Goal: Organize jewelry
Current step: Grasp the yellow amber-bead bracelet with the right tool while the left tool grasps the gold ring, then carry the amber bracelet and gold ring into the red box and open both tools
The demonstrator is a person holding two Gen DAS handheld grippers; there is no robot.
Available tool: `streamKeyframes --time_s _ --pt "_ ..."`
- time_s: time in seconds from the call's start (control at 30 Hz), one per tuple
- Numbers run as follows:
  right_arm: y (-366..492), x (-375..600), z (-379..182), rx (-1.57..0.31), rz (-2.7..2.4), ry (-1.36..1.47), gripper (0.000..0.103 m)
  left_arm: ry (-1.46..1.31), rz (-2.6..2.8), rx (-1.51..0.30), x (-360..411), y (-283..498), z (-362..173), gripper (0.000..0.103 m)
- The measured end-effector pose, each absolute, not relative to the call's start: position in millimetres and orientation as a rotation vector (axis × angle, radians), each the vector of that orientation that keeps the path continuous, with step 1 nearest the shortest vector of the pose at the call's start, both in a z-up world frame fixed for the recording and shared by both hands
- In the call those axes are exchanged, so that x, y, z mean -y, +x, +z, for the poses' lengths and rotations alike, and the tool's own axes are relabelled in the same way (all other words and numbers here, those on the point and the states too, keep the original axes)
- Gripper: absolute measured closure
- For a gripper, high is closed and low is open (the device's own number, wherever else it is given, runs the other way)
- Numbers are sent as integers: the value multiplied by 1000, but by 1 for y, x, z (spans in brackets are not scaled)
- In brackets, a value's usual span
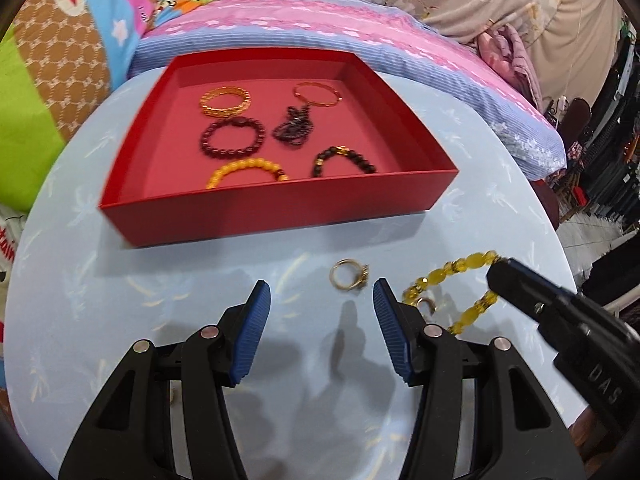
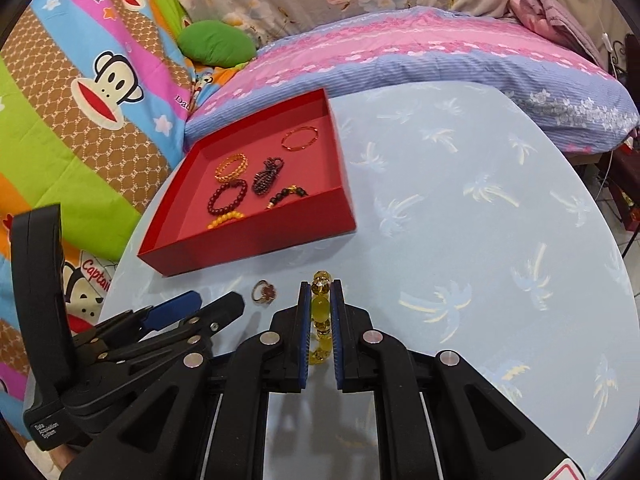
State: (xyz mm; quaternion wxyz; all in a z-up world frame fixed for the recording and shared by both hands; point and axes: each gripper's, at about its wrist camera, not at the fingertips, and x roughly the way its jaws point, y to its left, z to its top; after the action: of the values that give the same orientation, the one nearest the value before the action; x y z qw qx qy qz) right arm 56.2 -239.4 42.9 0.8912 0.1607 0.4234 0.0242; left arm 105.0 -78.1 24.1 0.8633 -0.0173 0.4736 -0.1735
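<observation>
Between the ribbed blue pads of the right gripper (image 2: 320, 300): one bracelet of translucent yellow faceted beads (image 2: 321, 307), clamped edge-on above the table.

Just beside it on the table: one gold ring (image 1: 349, 276) with a dark ornate top; one smaller ring (image 1: 426, 304), partly hidden behind a gripper finger.

Left gripper (image 1: 322, 298): jaws wide apart, nothing between them, poised near the gold ring.

Red box (image 1: 276, 210), rectangular, shallow, matte card, pinkish floor. Contents, six pieces:
- one gold lattice bangle (image 1: 226, 101);
- one thin gold bangle (image 1: 318, 95);
- one dark red round-bead bracelet (image 1: 233, 139);
- one dark heaped chain (image 1: 293, 126);
- one opaque yellow bead bracelet (image 1: 245, 171);
- one black bead bracelet with gold charm (image 1: 344, 159).

Round table (image 2: 480, 220): pale blue cloth, palm-tree print.
</observation>
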Motion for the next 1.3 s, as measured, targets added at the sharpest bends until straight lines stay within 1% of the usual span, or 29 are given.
streamKeyframes --time_s 0.17,0.23,0.3,0.37,0.43,0.53,0.83,1.3 --pt "57 247 30 -908 39 356 94 -16 -375 -1007 95 117 14 53" --pt "57 249 27 -914 38 362 94 -8 -374 -1014 98 119 10 59" --pt "57 249 26 -917 39 364 94 12 -369 -1003 100 120 8 61" --pt "57 249 25 -919 42 363 94 21 -374 -998 100 119 8 66" --pt "57 247 24 -922 46 363 94 19 -374 -998 99 120 8 77" --pt "57 245 23 -924 53 361 94 7 -384 -1004 97 120 8 83" --pt "55 238 37 -900 80 358 94 -2 -380 -1003 84 113 15 83" --pt "55 214 86 -814 149 321 94 -40 -329 -961 46 95 49 83"
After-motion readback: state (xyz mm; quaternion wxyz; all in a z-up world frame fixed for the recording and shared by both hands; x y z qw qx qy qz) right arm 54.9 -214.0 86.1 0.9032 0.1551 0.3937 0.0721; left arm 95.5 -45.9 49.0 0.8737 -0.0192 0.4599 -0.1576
